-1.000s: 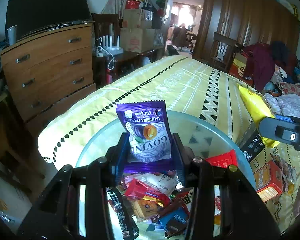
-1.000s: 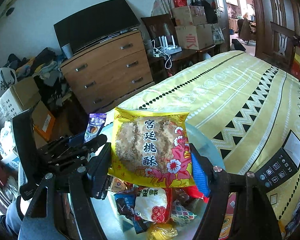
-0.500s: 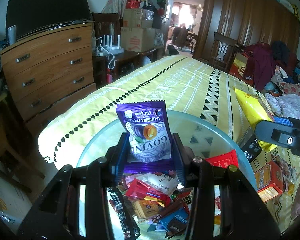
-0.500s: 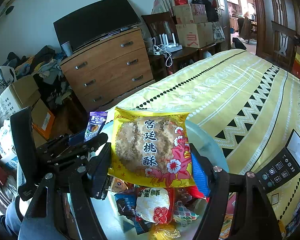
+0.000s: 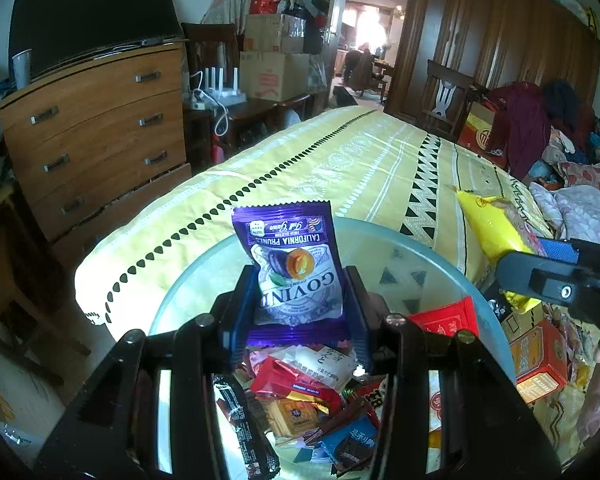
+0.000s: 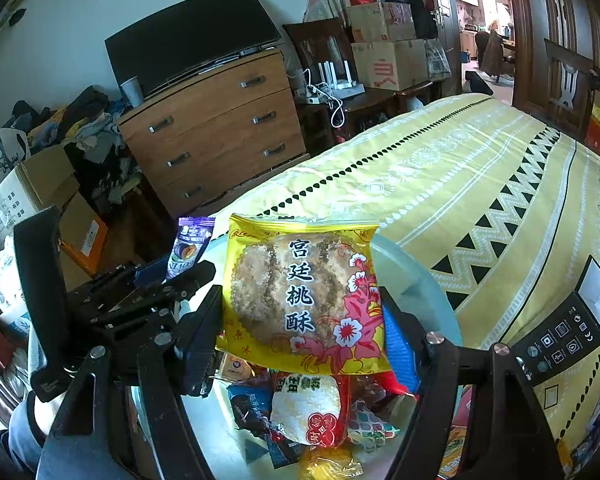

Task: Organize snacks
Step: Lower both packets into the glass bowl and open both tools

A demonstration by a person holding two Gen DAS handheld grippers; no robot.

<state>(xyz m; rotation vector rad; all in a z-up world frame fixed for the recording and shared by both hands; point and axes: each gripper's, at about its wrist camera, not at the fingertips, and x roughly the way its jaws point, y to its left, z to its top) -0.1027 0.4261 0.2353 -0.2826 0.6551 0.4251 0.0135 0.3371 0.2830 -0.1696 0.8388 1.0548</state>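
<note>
Left gripper [image 5: 298,298]: my fingers pinch the purple prune packet [image 5: 294,268], ready to drop in the near glass bowl [image 5: 480,320].
Right gripper [image 6: 302,320]: squeezes the yellow walnut cookie bag [image 6: 302,296], same reason.

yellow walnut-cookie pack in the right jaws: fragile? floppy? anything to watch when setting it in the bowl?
The yellow cookie pack probably holds one large crumbly biscuit, so hard squeezing may crack it. It stands upright between the right gripper jaws, suggesting the biscuit stiffens it. The glossy film looks slippery; the pack may slide off the snack heap in the glass bowl.
</note>
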